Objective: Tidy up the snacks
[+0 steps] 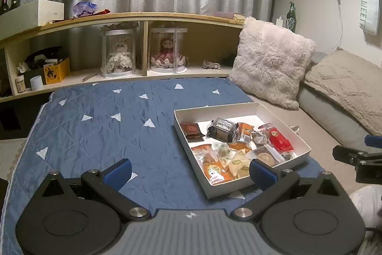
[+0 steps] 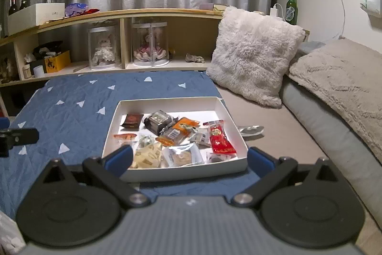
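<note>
The left gripper has its 2 blue-padded fingers spread wide with nothing between them, hovering over the blue quilt. The white box of snacks lies just ahead of the right-hand finger, whose tip overlaps the box's near corner in the left wrist view; whether it touches, I cannot tell. The right gripper is likewise spread wide and empty, and the white box sits directly ahead between its 2 fingers, the near wall just beyond the tips.

Inside the box, nearest the fingers, lie a clear-wrapped round pastry and pale packets. Beyond them are a red packet, orange packets, a dark wrapped cake and a small brown box toward the far left corner. A silvery wrapper lies outside the box, beyond the right-hand finger.

Farther off, a fluffy pillow leans against the shelf, which holds 2 dolls in clear cases
</note>
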The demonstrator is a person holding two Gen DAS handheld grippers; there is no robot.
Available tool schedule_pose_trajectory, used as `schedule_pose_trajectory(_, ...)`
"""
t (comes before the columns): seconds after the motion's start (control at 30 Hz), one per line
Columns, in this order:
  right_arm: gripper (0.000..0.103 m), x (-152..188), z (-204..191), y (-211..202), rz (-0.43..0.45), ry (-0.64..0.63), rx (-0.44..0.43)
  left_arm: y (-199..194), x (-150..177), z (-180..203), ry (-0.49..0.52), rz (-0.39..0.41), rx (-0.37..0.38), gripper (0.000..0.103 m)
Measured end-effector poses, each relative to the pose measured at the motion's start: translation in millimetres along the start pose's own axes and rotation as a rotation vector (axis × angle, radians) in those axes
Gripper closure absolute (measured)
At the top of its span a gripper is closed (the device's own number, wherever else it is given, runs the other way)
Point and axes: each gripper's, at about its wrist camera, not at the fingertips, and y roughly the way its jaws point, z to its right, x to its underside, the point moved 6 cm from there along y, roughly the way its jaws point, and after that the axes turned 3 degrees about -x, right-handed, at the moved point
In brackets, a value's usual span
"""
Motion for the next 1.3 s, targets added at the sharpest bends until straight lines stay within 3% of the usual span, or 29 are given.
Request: schedule_pose_trajectory(1.3,0.001,7.3,-1.2,0.3,0.005,-0.025,0.004,2.5,9.5,6.5,0.03,0.009,-0.014,0.0)
